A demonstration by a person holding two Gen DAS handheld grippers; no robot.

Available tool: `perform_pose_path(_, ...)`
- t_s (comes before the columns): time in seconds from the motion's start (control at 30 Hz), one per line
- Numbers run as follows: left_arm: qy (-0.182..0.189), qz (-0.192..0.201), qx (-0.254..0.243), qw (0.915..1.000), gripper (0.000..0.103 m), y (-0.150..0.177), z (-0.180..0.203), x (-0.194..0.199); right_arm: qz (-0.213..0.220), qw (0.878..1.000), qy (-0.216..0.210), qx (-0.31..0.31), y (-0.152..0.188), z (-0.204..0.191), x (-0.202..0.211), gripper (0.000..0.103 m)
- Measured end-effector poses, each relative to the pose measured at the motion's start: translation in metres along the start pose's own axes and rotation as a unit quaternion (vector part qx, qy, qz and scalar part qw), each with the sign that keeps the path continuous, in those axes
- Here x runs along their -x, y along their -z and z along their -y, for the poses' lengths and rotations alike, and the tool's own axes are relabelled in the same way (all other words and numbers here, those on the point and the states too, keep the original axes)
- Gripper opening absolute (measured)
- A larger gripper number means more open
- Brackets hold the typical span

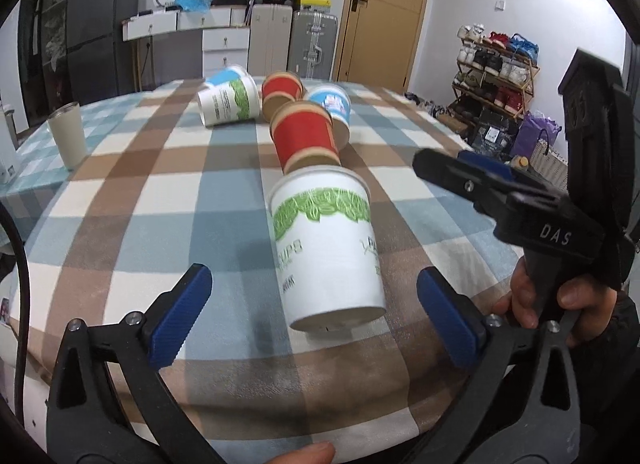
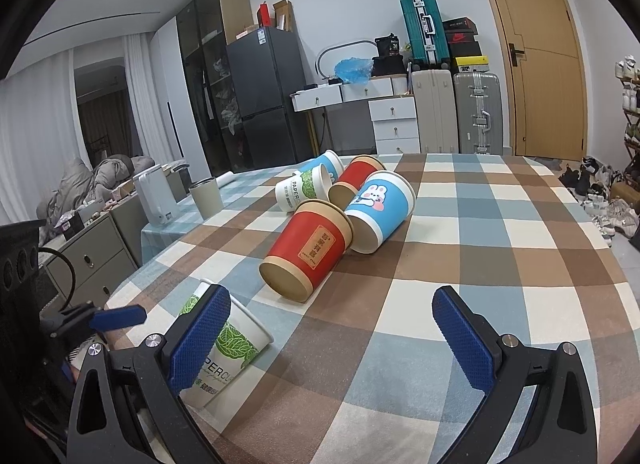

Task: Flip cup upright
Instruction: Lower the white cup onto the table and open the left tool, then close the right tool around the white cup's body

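Note:
A white paper cup with green leaves (image 1: 326, 248) lies on its side on the checked tablecloth (image 1: 160, 199), base toward me. My left gripper (image 1: 316, 316) is open, its blue pads either side of the cup's base, not touching. The same cup shows in the right wrist view (image 2: 228, 348), partly behind my right gripper's left pad. My right gripper (image 2: 332, 340) is open and empty; it also shows in the left wrist view (image 1: 464, 173). Beyond lie a red cup (image 2: 306, 250), a blue rabbit cup (image 2: 380, 209), a second red cup (image 2: 354, 177), a second white cup (image 2: 302, 189) and another blue cup (image 2: 330, 163).
A grey tumbler (image 1: 68, 133) stands upright at the table's left edge, next to a white kettle (image 2: 154, 197). Suitcases, drawers and a door stand behind the table. A shoe rack (image 1: 496, 71) is at the right.

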State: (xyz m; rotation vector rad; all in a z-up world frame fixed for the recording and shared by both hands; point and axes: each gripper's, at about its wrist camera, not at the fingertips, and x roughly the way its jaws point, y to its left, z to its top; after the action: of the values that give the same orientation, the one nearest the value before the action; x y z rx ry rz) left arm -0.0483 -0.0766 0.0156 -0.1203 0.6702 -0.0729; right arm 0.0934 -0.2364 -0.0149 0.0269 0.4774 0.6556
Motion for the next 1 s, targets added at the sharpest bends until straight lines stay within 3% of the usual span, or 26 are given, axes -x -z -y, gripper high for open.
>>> perform_pose_path(0.53,-0.007,0.095,0.003,0.9954,0.102,-0.024,-0.056,0.005,-0.013,1.0,-0.024,0.003,0.003,-0.012,-0.006,0.103)
perform_pose_path(0.77,-0.027,0.106,0.013,0.994,0.102,-0.023,-0.08,-0.019,-0.016,0.999,-0.026,0.015,0.007,-0.019,-0.006,0.103)
perform_pose_path(1.0,-0.034,0.117,-0.002,0.9925,0.102,-0.018,-0.079,-0.024,-0.019,0.999,-0.027,0.015,0.008,-0.02,-0.005,0.103)
